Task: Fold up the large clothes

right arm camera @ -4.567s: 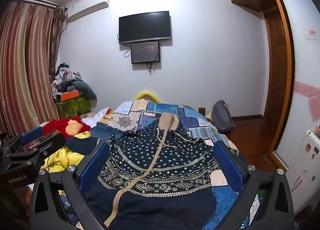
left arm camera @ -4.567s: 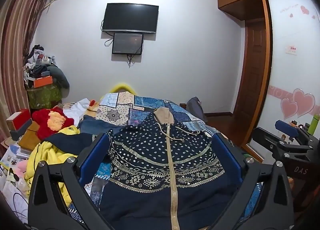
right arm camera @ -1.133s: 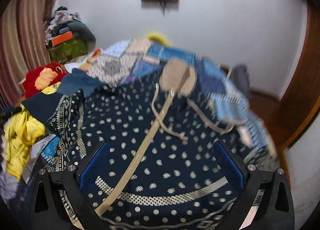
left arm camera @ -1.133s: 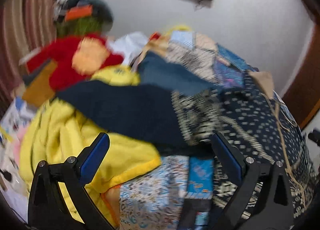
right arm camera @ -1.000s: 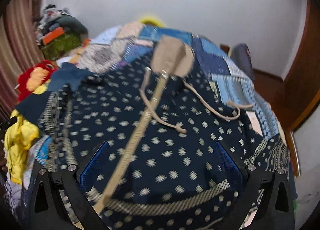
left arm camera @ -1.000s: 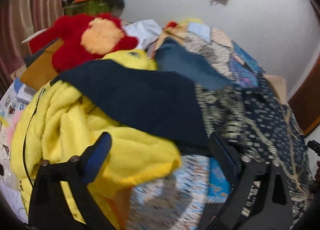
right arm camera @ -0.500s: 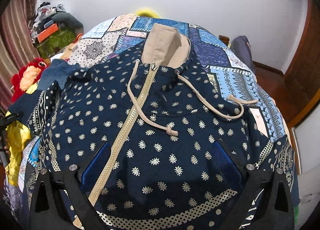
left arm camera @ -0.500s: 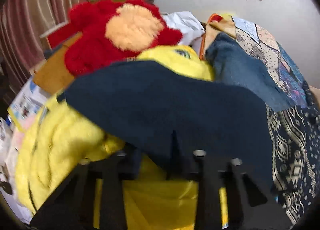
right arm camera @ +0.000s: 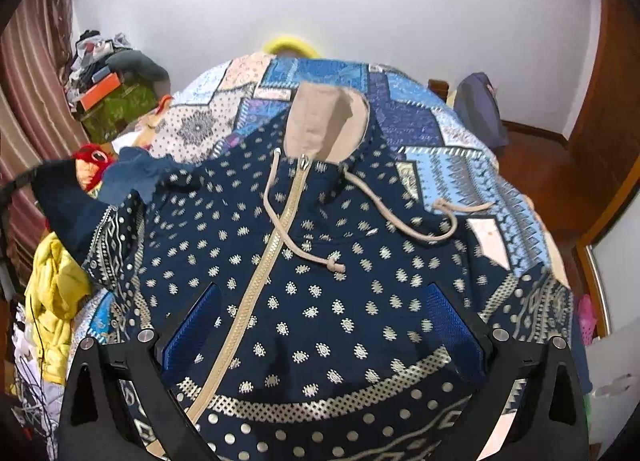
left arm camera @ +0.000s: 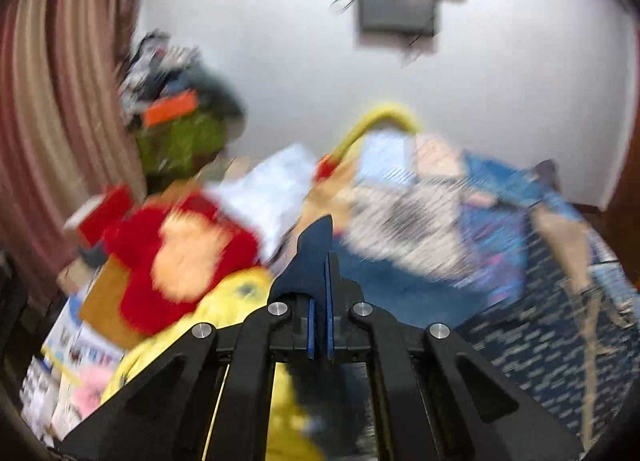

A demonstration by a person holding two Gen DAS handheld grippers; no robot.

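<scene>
No brand, label or writing can be read in either view — the left wrist view is smeared with blur.

The hoodie (right arm camera: 340,281) is navy, scattered with small cream teardrop motifs, with cream geometric bands running around its lower body and along the sleeves. A tan zipper (right arm camera: 256,285) runs down the front, closed as far as it shows, and a tan-lined hood (right arm camera: 326,125) lies flat above it toward the head edge of the bed. Two tan drawstrings (right arm camera: 304,249) trail from the collar, one ending in a knot on the chest, the other curling toward the right edge of the bed. The garment lies front-up, spread over most of the patchwork quilt (right arm camera: 404,117) that covers the bed.

The left tool (left arm camera: 319,289) is clamped on the dark sleeve cuff (left arm camera: 316,245), its blue pads pressed together with navy cloth standing up between them. In the right wrist view that sleeve (right arm camera: 80,213) is lifted off the left edge of the bed, above a yellow fleece garment (right arm camera: 56,293).

The right tool (right arm camera: 320,325) hangs over the lower chest of the hoodie with its fingers spread wide apart — nothing between the blue pads (right arm camera: 192,325).

A red plush toy (left arm camera: 176,253) lies beyond the left edge of the bed, near the curtain (left arm camera: 52,93).
</scene>
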